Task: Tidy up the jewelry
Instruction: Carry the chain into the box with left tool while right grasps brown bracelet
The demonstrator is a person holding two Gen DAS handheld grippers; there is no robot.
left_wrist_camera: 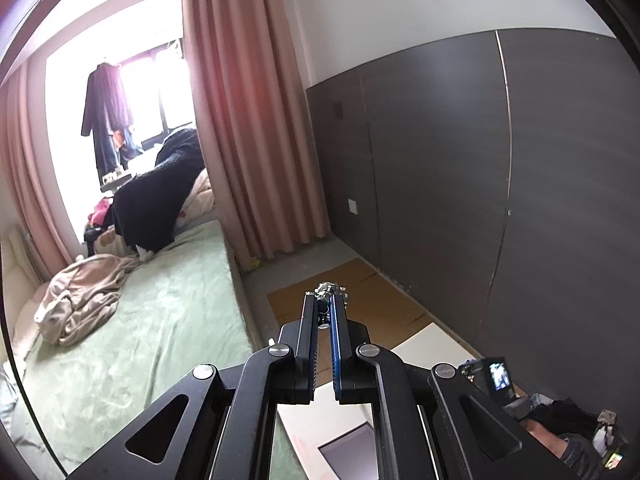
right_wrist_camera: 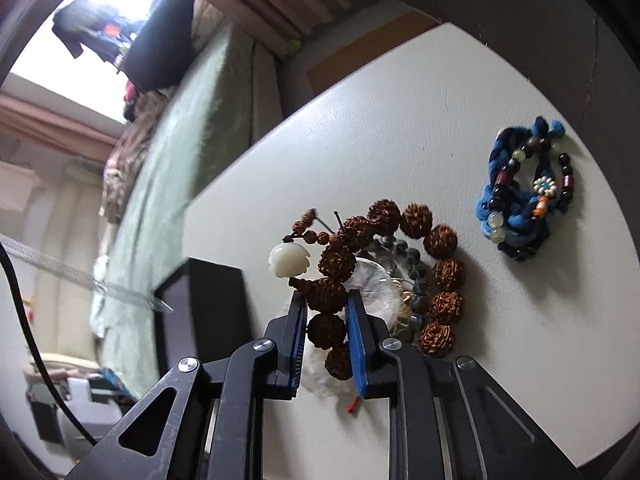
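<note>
Slippage is the main risk: the right hand-held gripper [right_wrist_camera: 326, 312] is clamped on only 1 or 2 rough brown beads of the seed-bead bracelet [right_wrist_camera: 400, 272], whose loop lies over a clear bangle [right_wrist_camera: 374, 280] and a dark grey bead strand [right_wrist_camera: 416, 292] on the white surface [right_wrist_camera: 400, 120]. A lift could drag those along or let the round beads roll free. The left hand-held gripper [left_wrist_camera: 324, 300] is clamped on a small silver piece [left_wrist_camera: 329, 290], held over the floor, where a loose pinch would drop it. A black box [right_wrist_camera: 208, 312] stands just beside the pile; its inside is hidden. A blue cord bracelet [right_wrist_camera: 520, 188] lies well apart.
</note>
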